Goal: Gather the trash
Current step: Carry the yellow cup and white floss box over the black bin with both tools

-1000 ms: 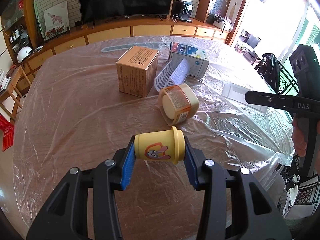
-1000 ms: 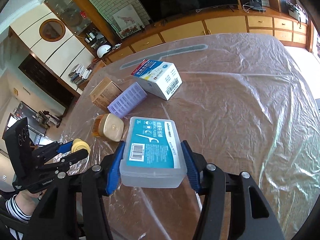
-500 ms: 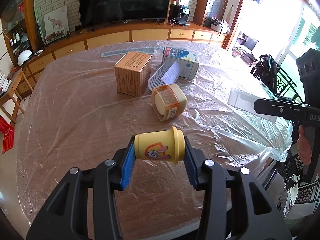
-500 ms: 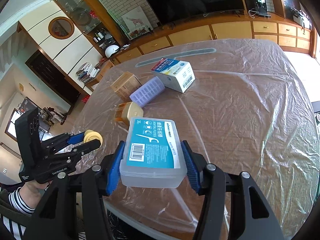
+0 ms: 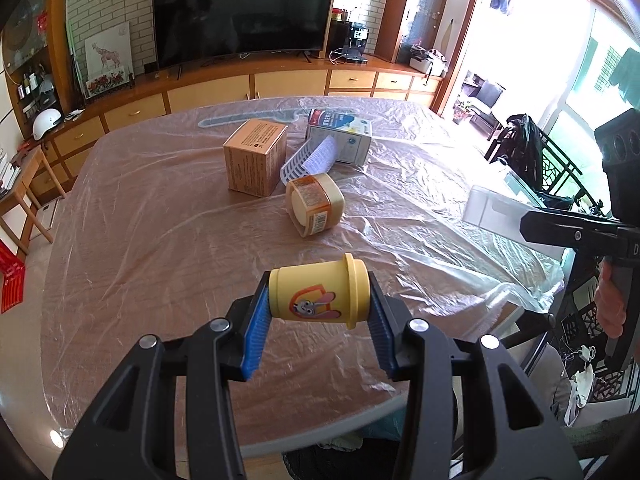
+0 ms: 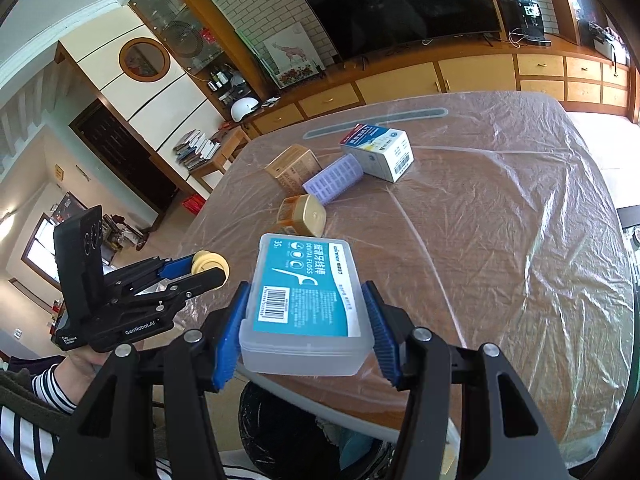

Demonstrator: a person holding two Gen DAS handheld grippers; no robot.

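My left gripper (image 5: 318,300) is shut on a small yellow tub (image 5: 318,294) with a rabbit picture, held sideways above the table's near edge. The same tub (image 6: 210,264) shows in the right wrist view, in the left gripper (image 6: 208,270) at the left. My right gripper (image 6: 306,316) is shut on a clear dental floss box (image 6: 306,300) with a teal label, held over the table edge. That box (image 5: 500,214) appears at the right in the left wrist view. A black bin (image 6: 280,436) with a dark liner stands below the table edge, under the right gripper.
On the plastic-covered table (image 5: 140,240) lie a brown carton (image 5: 254,156), a tan jar on its side (image 5: 314,204), a white ribbed roller (image 5: 310,158) and a white and blue box (image 5: 340,134). A striped sleeve (image 6: 28,404) is at the lower left.
Both grippers have drawn back and up from the table middle toward its near edge, each keeping its object. The bin has come into view below the right gripper.
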